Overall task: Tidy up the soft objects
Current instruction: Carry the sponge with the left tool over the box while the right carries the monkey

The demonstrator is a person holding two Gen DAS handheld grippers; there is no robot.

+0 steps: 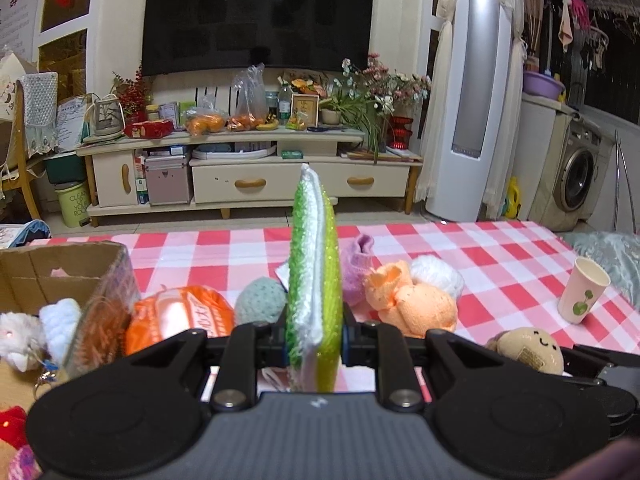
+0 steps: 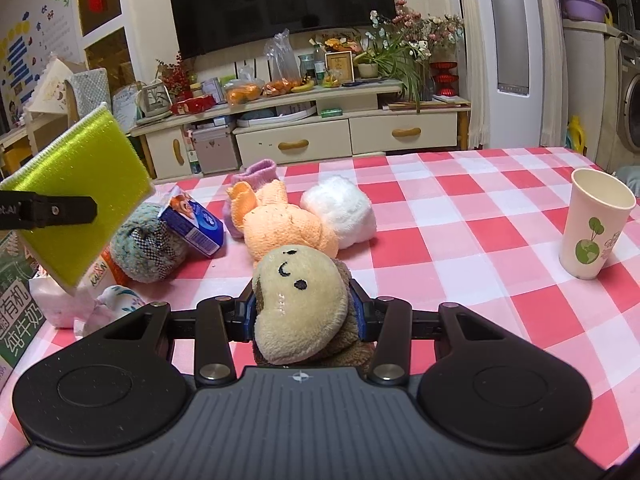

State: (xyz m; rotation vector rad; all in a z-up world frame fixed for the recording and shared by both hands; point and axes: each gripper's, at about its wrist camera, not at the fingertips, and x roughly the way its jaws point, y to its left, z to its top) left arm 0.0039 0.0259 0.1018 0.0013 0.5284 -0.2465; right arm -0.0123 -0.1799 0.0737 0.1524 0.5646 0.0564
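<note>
My left gripper [image 1: 314, 340] is shut on a green, white and yellow sponge cloth [image 1: 314, 264], held upright on edge above the table; it also shows in the right wrist view [image 2: 80, 196] at the left. My right gripper [image 2: 304, 312] is shut on a tan plush monkey [image 2: 300, 300], which also shows in the left wrist view [image 1: 528, 348]. On the checked tablecloth [image 2: 460, 220] lie an orange knitted piece [image 2: 284, 224], a white fluffy ball [image 2: 340, 208], a purple knitted sock [image 2: 260, 172] and a blue-grey yarn ball [image 2: 146, 244].
A cardboard box [image 1: 64, 276] with soft toys stands at the left. An orange packet [image 1: 180, 316] and a blue carton [image 2: 192, 224] lie near the yarn ball. A paper cup [image 2: 596, 224] stands at the right. A milk carton [image 2: 16, 312] is at the far left.
</note>
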